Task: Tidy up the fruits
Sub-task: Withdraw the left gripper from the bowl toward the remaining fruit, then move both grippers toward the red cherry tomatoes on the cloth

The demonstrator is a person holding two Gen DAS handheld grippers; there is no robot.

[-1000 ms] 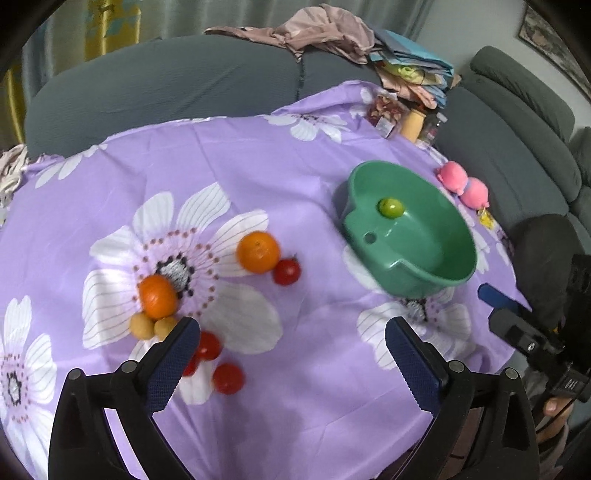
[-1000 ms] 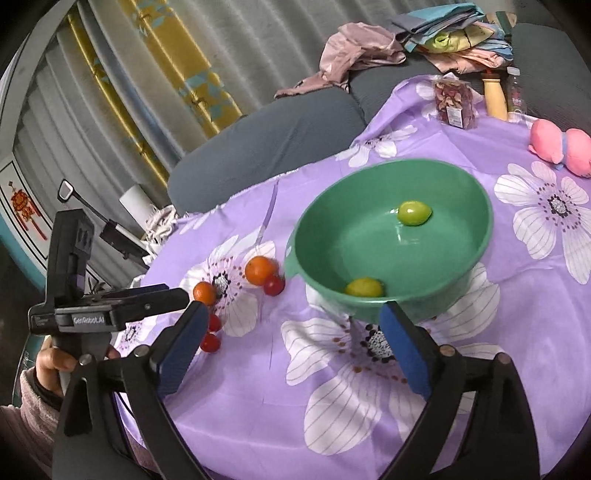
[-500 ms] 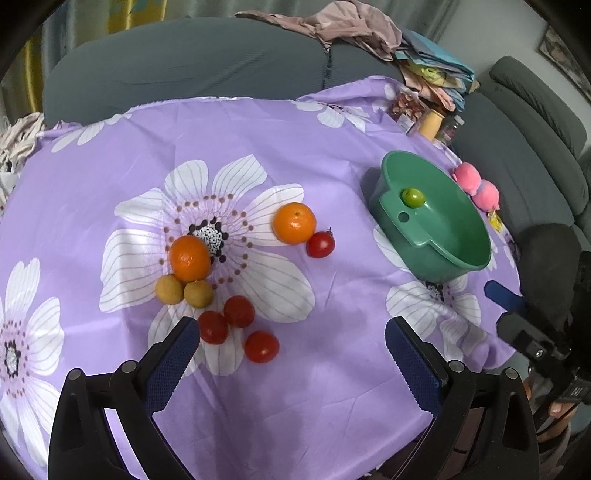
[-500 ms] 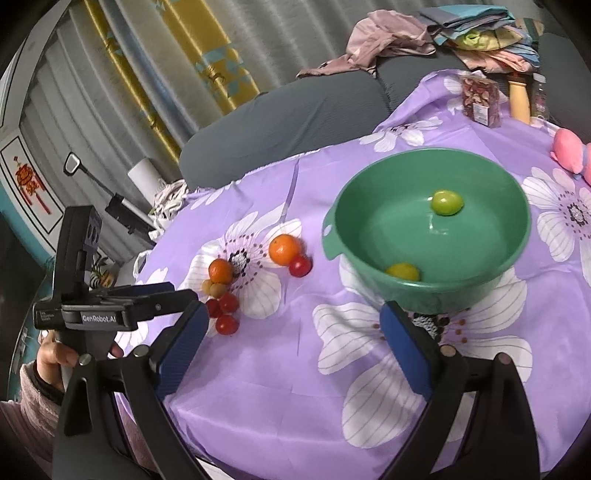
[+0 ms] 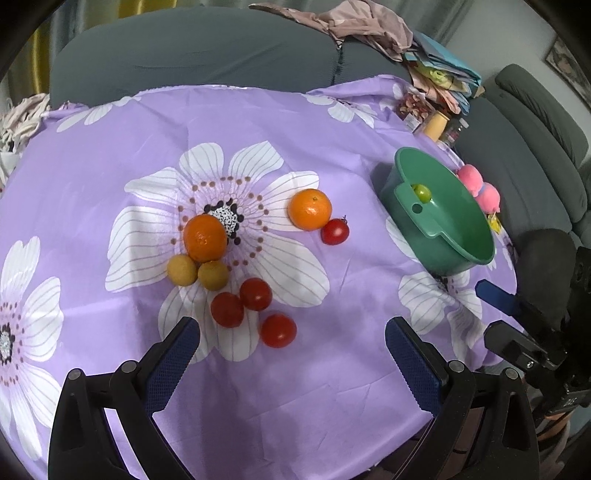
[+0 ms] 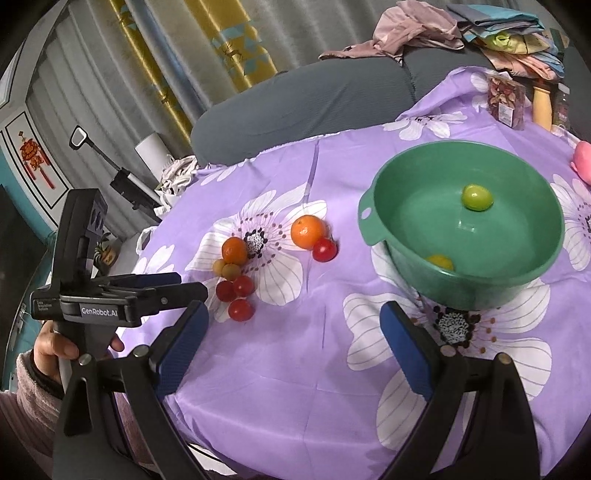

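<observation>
left wrist view: left gripper [image 5: 291,349] jaws wide, nothing between, hanging over near edge of the cloth [image 5: 110,155]
right wrist view: right gripper [image 6: 293,332] jaws wide, empty, over cloth just in front of the bowl [image 6: 524,280]
bowl: green, upright, right side of the table; one handle tab with a hole faces the fruit pile
in bowl: green fruit [image 6: 477,198] on the floor toward far wall; yellow fruit [image 6: 439,261] against near wall, half hidden by the rim
oranges: two on the big white flower print; left orange [image 5: 205,238] on the flower centre, right orange [image 5: 310,209] on a petal, well apart
lone tomato [image 5: 335,231]: touching or just beside right orange, cannot tell which
small yellow-brown fruits: two [image 5: 181,270] [image 5: 213,274], side by side, tucked under left orange on its near side, touching it
tomato cluster: three; two [image 5: 227,309] [image 5: 256,294] touching each other, third [image 5: 278,330] just beside, nearest left gripper
fruit vs bowl: all loose fruit sits left of the bowl, apart from it
left hand [image 6: 55,349]: seen in right wrist view, wrapped on left gripper's handle, pink fuzzy sleeve [image 6: 22,398] below
background: grey sofa [image 5: 192,48] behind table, clothes pile [image 5: 365,26] on its back; pink plush [image 5: 480,186] beyond the bowl; snack pack [image 6: 506,98] and bottle [image 6: 542,105] at far table edge
</observation>
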